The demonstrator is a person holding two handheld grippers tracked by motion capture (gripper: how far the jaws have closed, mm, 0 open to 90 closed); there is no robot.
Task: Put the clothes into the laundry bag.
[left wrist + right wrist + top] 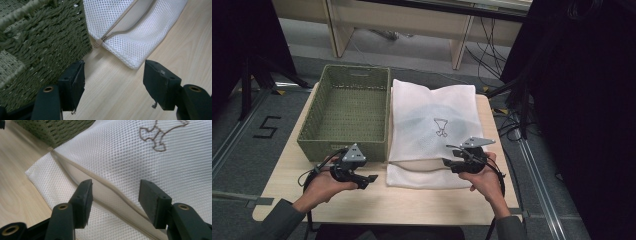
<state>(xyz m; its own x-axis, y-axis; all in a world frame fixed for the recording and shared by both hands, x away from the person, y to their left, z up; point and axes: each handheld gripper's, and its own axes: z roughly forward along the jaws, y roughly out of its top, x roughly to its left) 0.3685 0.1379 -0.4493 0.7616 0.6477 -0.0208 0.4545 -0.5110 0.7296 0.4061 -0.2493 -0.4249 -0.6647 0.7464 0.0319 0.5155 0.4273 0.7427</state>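
Nearest the high camera are the person's two forearms, each hand gripping a black two-jaw tool at the near edge of the pale wooden table (377,200). The landmark here is the white mesh laundry bag (432,125) with a small brown stitched emblem, lying flat on the table with its zipper (110,195) running along its near end.

The right gripper (451,163) hovers over the near end of the bag. Its jaws stand wide, one on each side of the zipper line, with the pads pressing on nothing; that straddle suggests it is placed to work the opening, or has let go of it.

The left gripper (368,178) sits off the bag's near left corner, above bare wood. It is also wide open and empty, and seems aimed at the small beige zipper pull (98,43) at that corner, probably to take hold there.

The green woven rectangular basket (347,112) stands touching the bag's left edge, empty as far as can be seen, likely the place the bag is meant for.
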